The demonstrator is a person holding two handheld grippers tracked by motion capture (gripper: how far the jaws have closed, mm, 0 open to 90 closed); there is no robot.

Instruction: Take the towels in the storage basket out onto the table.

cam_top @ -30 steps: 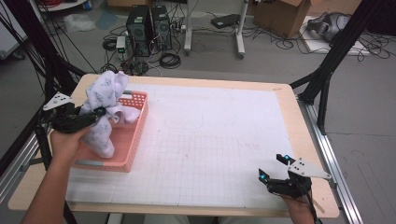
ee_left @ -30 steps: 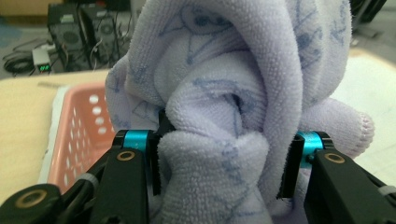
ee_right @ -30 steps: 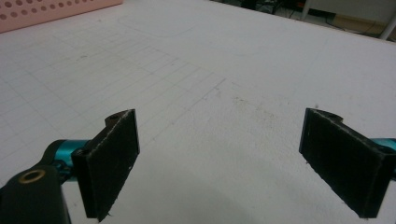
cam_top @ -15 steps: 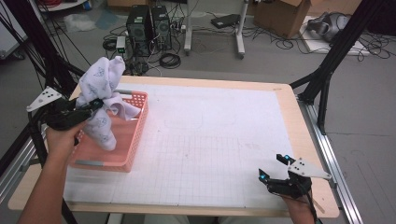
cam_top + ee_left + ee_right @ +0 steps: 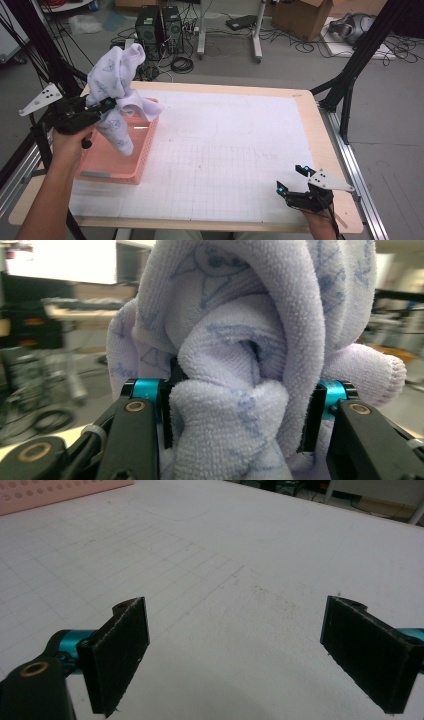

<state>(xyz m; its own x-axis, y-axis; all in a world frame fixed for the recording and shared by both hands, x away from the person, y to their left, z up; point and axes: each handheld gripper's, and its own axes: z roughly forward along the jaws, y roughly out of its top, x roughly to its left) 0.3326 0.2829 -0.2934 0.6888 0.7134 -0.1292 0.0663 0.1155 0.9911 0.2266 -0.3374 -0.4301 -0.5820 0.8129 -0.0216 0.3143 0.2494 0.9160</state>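
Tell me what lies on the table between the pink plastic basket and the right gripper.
Nothing: in the high view, only bare white gridded mat stretches from the pink plastic basket to the open right gripper.

My left gripper (image 5: 107,106) has climbed toward the upper left of the high view, carrying the towel (image 5: 116,85) with it. The towel, which sagged into the basket (image 5: 142,160) a second ago, now hangs higher, its tail dangling just over the basket's far end.
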